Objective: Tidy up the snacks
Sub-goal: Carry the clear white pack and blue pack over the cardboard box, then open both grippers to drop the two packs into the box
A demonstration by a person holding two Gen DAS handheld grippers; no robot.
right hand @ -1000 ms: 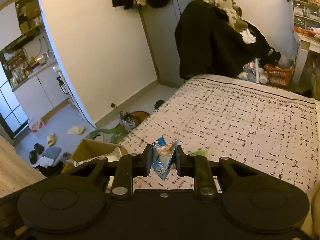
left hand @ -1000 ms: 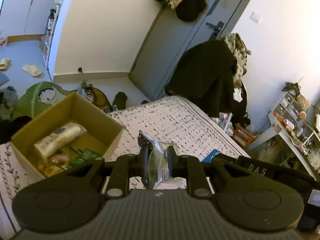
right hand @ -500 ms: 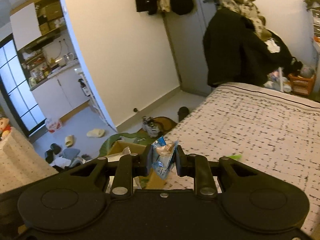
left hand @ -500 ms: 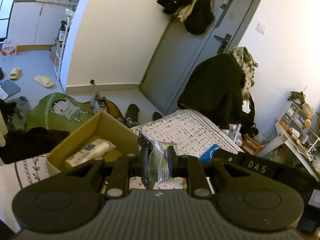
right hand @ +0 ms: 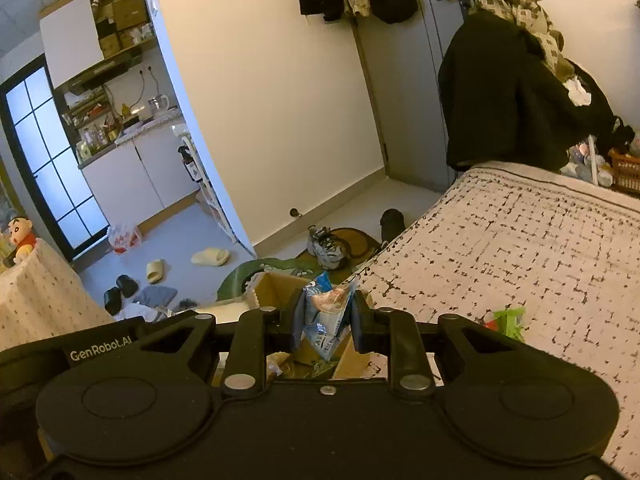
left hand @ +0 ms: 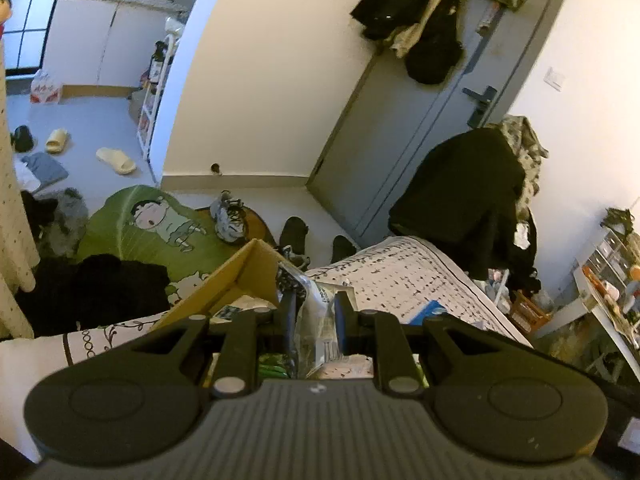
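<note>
1. cluttered bedroom: a patterned bed (right hand: 520, 248) fills the right, with shoes and clothes on the floor by a grey door (left hand: 404, 128).
2. a cardboard box (left hand: 244, 276) of snacks sits at the bed's edge, just below both tools.
3. left hand-held gripper (left hand: 316, 316) pinches a silver packet (left hand: 318, 320), held above the box.
4. right hand-held gripper (right hand: 326, 320) pinches a blue packet (right hand: 326, 316) over the box (right hand: 276, 288).
5. a green wrapper (right hand: 508, 320) lies on the bed to the right.

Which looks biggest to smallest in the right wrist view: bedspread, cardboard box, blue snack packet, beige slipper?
1. bedspread
2. cardboard box, partly hidden
3. blue snack packet and beige slipper look alike; the packet is much nearer the camera.
</note>
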